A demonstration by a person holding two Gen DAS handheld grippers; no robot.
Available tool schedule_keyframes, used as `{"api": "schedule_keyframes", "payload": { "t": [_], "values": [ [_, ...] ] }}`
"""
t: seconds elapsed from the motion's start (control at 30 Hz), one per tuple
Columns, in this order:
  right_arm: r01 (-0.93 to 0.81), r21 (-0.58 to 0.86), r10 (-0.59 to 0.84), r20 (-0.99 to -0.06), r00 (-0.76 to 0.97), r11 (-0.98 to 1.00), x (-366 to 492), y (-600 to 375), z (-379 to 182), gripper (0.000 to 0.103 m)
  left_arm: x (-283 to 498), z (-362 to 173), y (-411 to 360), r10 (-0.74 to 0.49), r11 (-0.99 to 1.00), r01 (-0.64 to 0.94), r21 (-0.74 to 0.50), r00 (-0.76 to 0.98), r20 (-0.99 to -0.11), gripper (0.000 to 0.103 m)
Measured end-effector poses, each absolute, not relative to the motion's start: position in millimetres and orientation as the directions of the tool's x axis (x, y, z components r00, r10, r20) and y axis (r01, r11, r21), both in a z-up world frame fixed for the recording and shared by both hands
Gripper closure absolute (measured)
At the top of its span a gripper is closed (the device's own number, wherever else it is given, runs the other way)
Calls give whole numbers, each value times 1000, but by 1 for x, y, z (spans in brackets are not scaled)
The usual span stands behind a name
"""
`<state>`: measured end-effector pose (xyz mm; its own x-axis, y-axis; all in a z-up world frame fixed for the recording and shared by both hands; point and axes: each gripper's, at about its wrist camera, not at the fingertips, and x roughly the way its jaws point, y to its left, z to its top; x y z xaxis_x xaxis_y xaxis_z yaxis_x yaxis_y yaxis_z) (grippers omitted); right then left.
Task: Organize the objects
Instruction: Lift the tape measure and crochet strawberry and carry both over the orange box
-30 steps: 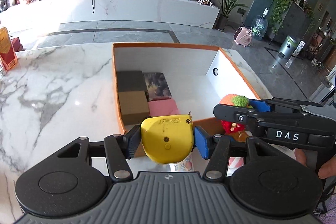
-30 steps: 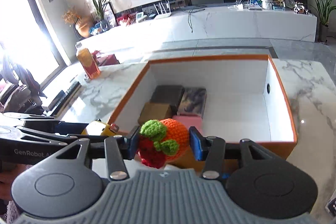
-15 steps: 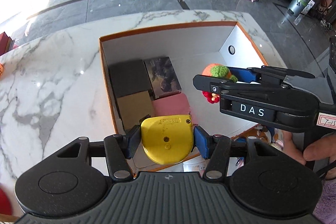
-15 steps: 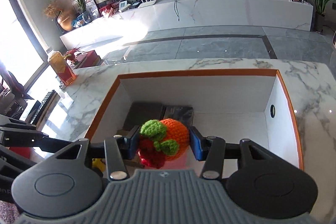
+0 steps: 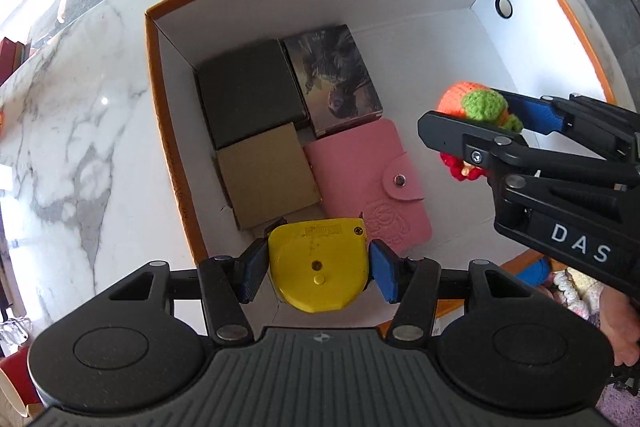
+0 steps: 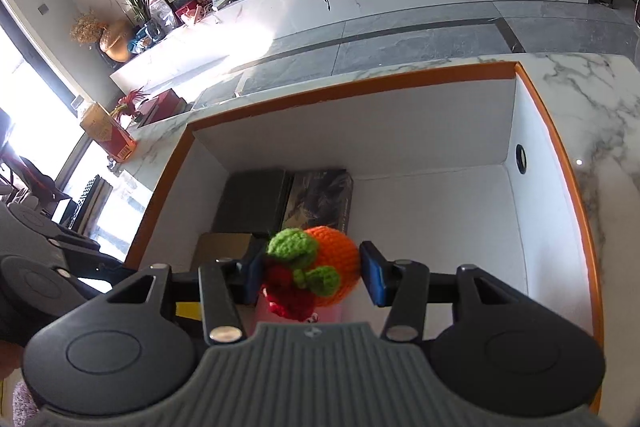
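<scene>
Left gripper (image 5: 318,269), aimed almost straight down over the near left part of the box (image 5: 532,39). Blue pads (image 5: 253,269) pressed to both flat sides of a yellow tape measure (image 5: 318,267); jaws held apart by its full width, body filling the gap, its rounded end toward the camera. Hung above the box floor, over the near edges of the tan box (image 5: 268,183) and the pink wallet (image 5: 366,183); whether touching either, hard to tell from this angle.

On the floor along the left wall: a dark box (image 5: 250,99) at the back, the tan box just in front of it. Beside them to the right, a picture box (image 5: 334,79) at the back and the wallet in front, all four packed close.

Further right, right gripper (image 6: 312,277), tilted downward over the open middle of the box. Jaws narrower, clamped on a crocheted toy (image 6: 314,271): orange ball against the right pad, green leaves and red part against the left. Toy centred between the fingers, sticking out past them, clear of the floor. Right part of the box bare white, a round hole (image 6: 521,159) in the right wall.
</scene>
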<state>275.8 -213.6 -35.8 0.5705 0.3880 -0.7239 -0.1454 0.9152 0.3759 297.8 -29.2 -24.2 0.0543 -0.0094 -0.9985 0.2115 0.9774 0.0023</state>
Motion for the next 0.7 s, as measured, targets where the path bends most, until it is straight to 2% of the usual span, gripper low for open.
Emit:
{"api": "schedule_keyframes", "payload": {
  "t": [0.17,0.53,0.7],
  "values": [
    [-139,381,390,-732,559,914,276,-214,-40,52,302,-37,-33,17,978,208,11,-25,-1000,39],
    [-120,378,377,-738,560,918,275,-219,-44,52,308,-53,-49,131,964,241,113,-60,-989,39],
    [-116,380,378,-741,555,918,274,-220,-47,52,308,-53,-47,138,965,233,121,-59,-989,45]
  ]
}}
